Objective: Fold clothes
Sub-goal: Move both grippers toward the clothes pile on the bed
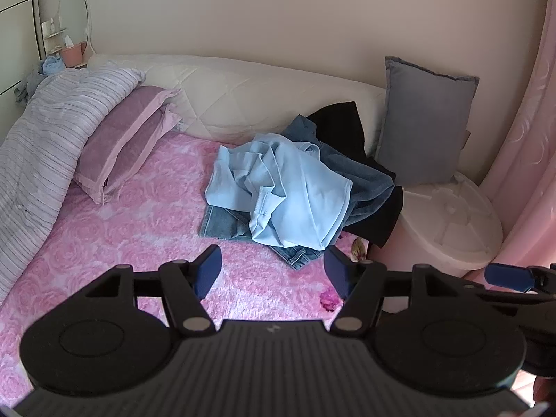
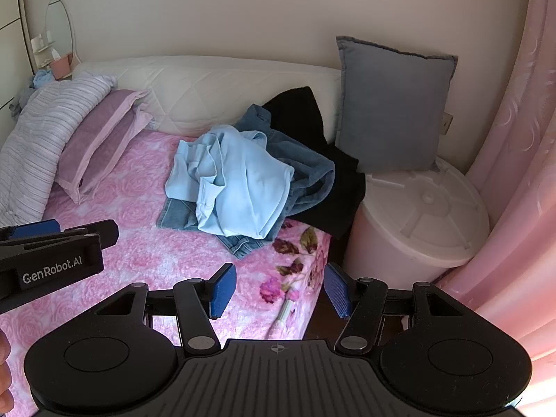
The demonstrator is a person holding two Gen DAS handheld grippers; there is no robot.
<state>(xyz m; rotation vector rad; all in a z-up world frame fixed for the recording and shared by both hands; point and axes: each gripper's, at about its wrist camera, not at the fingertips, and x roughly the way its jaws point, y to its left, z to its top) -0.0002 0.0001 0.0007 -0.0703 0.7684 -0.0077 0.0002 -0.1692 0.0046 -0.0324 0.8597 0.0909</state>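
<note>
A crumpled light-blue cotton garment [image 1: 278, 187] lies on top of a heap of clothes toward the far right part of the bed. Under it sits a pair of faded blue denim jeans [image 1: 226, 224], one end poking out at the near side, with a darker blue denim piece [image 1: 361, 180] bunched to its right. A black garment [image 1: 337, 121] lies beneath and behind them, leaning against the headboard and hanging off the bed's right edge. The whole heap rests on a pink rose-patterned plush bedspread [image 1: 139, 229].

The left gripper [image 1: 272, 271] hovers over the bedspread just near of the heap, its blue-padded jaws spread wide with nothing between them. The right gripper [image 2: 279, 290] hangs over the near right corner of the bed, jaws likewise wide apart and empty, also short of the clothes. Each gripper shows at the edge of the other's view.

To the left, a lilac rectangular pillow [image 1: 121, 142] leans against a quilted white headboard [image 1: 250, 97], and a grey-striped duvet [image 1: 41, 160] is piled at the far left. Right of the bed stands a white round plastic bin with a ribbed lid [image 2: 420, 222], with a grey-blue square cushion [image 2: 392, 107] propped on it against the wall. A pink curtain [image 2: 521, 160] fills the right edge. An oval mirror [image 1: 73, 14] stands in the far left corner.
</note>
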